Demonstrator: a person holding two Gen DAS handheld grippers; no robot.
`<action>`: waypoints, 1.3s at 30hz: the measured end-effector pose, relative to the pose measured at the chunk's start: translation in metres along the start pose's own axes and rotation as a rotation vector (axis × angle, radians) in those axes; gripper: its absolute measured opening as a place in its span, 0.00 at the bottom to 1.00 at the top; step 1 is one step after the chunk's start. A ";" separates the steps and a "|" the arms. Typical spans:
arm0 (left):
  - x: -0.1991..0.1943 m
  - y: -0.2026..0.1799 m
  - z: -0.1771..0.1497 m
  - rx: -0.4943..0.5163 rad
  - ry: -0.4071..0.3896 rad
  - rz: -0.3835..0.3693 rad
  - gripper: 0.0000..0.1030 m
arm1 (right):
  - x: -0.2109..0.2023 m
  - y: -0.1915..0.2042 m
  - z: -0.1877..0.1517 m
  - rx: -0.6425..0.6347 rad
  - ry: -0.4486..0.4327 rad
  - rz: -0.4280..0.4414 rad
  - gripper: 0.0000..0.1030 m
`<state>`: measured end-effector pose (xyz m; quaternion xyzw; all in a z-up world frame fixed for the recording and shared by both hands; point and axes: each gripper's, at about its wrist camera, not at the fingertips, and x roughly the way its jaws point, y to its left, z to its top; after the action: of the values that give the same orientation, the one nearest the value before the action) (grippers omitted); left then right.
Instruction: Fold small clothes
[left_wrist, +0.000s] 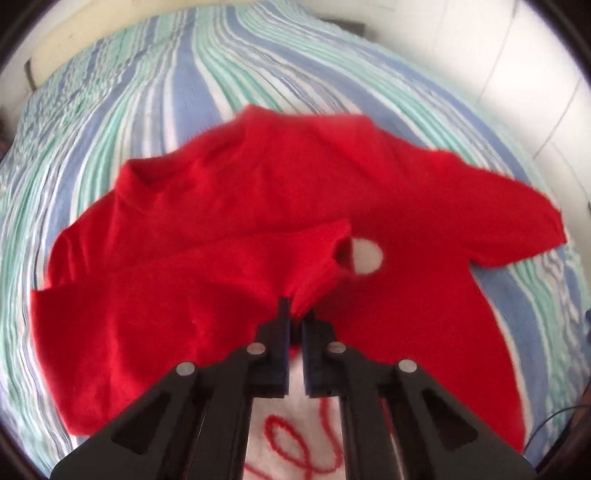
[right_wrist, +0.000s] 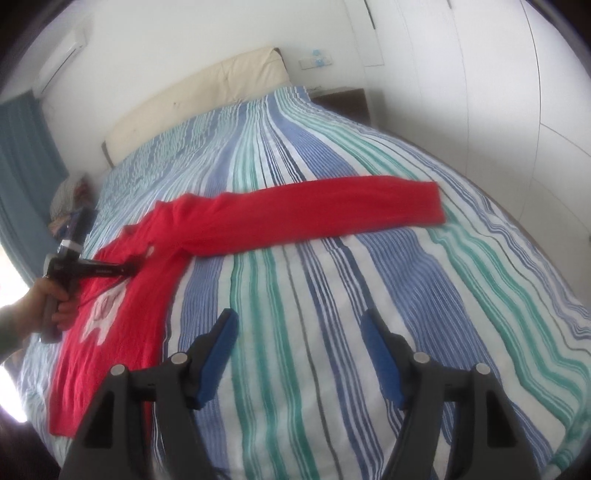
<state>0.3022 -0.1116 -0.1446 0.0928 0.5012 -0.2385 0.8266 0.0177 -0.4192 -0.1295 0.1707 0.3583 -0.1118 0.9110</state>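
A red sweater (left_wrist: 221, 206) lies spread on the striped bed, with a white patch bearing red lettering (left_wrist: 295, 443) on its front. My left gripper (left_wrist: 295, 314) is shut on a bunched fold of red fabric by a sleeve cuff (left_wrist: 340, 236), which is drawn over the sweater's body. In the right wrist view the sweater (right_wrist: 155, 266) lies at the left. Its other long sleeve (right_wrist: 332, 210) stretches out flat to the right. My right gripper (right_wrist: 299, 317) hovers open over bare bedspread, with nothing between its blue pads (right_wrist: 221, 354). A hand (right_wrist: 55, 306) holds the left gripper (right_wrist: 129, 271) over the sweater's chest.
The blue, green and white striped bedspread (right_wrist: 332, 332) covers the whole bed. A cream headboard (right_wrist: 192, 99) and a dark nightstand (right_wrist: 343, 99) stand at the far end. A pile of items (right_wrist: 70, 199) sits by the blue curtain (right_wrist: 22, 147). White wardrobe doors (right_wrist: 498, 110) line the right.
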 end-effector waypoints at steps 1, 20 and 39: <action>-0.021 0.020 -0.002 -0.071 -0.049 -0.011 0.03 | 0.001 0.000 0.000 0.007 0.001 0.002 0.66; -0.155 0.342 -0.233 -1.038 -0.165 0.562 0.03 | 0.011 0.031 -0.023 -0.133 0.044 0.006 0.66; -0.122 0.345 -0.257 -0.954 0.014 0.673 0.40 | 0.025 0.014 -0.030 -0.101 0.106 -0.082 0.66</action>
<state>0.2218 0.3264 -0.1912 -0.1343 0.5014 0.2900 0.8040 0.0223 -0.3963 -0.1641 0.1154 0.4178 -0.1215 0.8929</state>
